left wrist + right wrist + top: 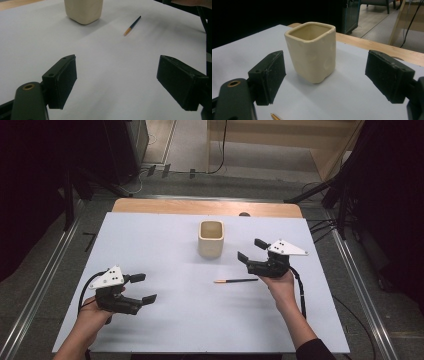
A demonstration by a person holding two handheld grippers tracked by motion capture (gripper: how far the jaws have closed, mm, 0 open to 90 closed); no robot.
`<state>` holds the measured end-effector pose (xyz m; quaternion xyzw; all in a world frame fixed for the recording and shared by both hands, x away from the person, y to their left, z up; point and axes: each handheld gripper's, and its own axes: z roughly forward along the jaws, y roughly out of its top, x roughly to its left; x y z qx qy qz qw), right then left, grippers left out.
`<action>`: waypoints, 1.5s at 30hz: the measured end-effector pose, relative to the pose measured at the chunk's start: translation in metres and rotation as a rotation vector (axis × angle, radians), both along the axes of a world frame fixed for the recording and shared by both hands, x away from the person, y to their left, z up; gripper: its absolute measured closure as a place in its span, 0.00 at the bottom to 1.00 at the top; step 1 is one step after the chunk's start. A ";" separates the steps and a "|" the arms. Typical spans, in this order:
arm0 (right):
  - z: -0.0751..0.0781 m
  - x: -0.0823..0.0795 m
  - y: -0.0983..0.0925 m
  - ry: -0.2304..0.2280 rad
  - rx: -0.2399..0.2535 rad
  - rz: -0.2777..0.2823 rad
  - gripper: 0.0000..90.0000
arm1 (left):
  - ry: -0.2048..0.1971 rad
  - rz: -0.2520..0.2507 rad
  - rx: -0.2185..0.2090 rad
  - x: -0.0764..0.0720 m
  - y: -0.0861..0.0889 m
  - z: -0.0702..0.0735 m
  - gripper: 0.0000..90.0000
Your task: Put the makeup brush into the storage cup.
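The right gripper [251, 250] sat at about three o'clock on the white table cover [150, 330], its jaws spread wide and empty, aimed toward the cream ceramic cup [211, 239]. That aim suggested the cup or the pen was its likely target. The cup stood upright near twelve o'clock, square with rounded corners, glazed, its walls slightly dimpled and its mouth open and empty. The pen [236, 281] lay flat just in front of the right hand, at roughly five o'clock from the cup and apart from it, slim and dark with an orange-gold tip pointing toward nine o'clock. Lying so near that hand, it looked easiest for the right gripper to take. The left gripper [141, 287] rested at about eight o'clock, well apart from both things, its matte black, flat-padded jaws likewise parted with nothing between them, probably waiting.
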<state>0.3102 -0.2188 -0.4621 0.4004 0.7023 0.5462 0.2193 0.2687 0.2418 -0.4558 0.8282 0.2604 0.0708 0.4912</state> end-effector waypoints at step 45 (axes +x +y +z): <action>0.025 0.023 0.015 0.374 -0.446 0.322 0.20 | 0.016 0.001 0.023 -0.001 -0.001 -0.002 0.19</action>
